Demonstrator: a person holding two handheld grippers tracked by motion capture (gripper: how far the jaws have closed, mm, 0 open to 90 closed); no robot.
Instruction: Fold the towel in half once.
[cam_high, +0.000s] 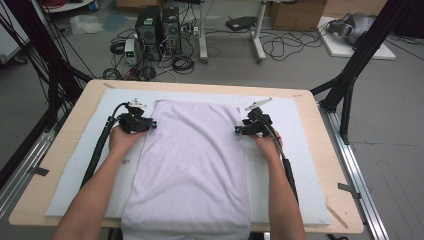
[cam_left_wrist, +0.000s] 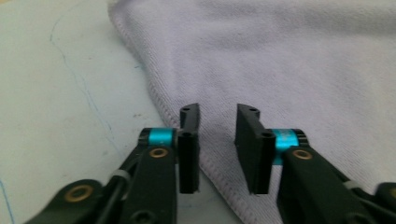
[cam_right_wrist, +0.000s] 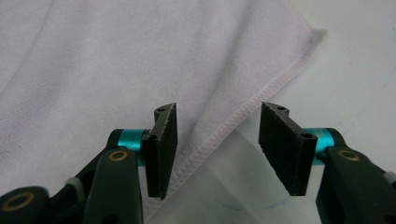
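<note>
Two grippers flank a lilac towel (cam_high: 192, 165), long axis running near to far: left gripper (cam_high: 152, 125) and right gripper (cam_high: 237, 130) straddle its side hems, jaws parted, nothing pinched.

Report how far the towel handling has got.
Done: the pale lilac towel lies spread flat on the white mat. In hand: the left gripper and right gripper sit at its two side hems near the far corners, jaws apart, each straddling a hem. Left: closing on the hems, then folding, probably.
</note>
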